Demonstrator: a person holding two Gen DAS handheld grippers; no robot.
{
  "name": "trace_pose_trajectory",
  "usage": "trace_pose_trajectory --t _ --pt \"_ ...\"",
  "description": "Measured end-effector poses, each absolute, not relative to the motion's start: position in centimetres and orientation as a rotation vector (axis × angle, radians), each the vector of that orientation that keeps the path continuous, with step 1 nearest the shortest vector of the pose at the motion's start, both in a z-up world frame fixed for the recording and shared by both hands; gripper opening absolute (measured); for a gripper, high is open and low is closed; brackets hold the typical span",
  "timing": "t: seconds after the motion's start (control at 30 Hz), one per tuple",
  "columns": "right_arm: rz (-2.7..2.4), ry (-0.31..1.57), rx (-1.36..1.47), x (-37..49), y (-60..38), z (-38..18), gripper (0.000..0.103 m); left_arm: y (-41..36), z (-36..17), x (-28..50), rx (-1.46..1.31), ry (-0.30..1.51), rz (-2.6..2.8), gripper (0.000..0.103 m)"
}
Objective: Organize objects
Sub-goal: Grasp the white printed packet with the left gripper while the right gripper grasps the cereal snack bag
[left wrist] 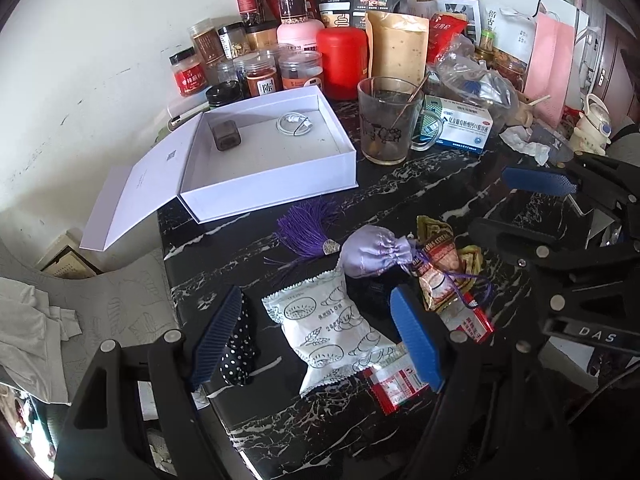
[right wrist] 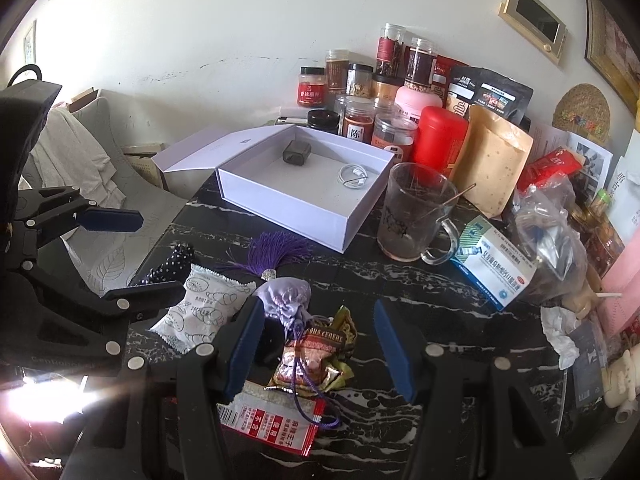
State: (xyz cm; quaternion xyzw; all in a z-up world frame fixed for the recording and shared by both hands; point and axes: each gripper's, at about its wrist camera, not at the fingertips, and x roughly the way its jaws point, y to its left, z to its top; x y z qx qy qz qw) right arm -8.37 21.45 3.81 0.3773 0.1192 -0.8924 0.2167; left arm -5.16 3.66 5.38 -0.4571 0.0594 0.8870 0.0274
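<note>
White printed snack packet (left wrist: 332, 332) is lying between left gripper (left wrist: 320, 336) jaws, spread apart, untouched. Right gripper (right wrist: 320, 354) is hanging apart over brown crinkled foil wrapper (right wrist: 316, 356) on black marble surface (right wrist: 440, 320).

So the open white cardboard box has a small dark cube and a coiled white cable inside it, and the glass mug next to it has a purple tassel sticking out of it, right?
Nearly. In the left wrist view the open white cardboard box does hold the small dark cube and the coiled white cable. But a thin metal stirrer sticks out of the glass mug; the purple tassel lies on the table.
</note>
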Motion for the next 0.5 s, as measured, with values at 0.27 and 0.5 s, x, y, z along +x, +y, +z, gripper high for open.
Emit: trace_pose_trajectory --t 0.27,0.5 --pt "-2.426 0.293 1.089 -7.3 21.9 0.8 0.058 4.1 2.7 -3.5 -1.429 0.184 2.72 0.076" --pt "-2.395 0.252 1.113 -7.1 22.5 -1.1 0.058 4.3 1.0 -3.1 -1.443 0.142 2.696 0.076"
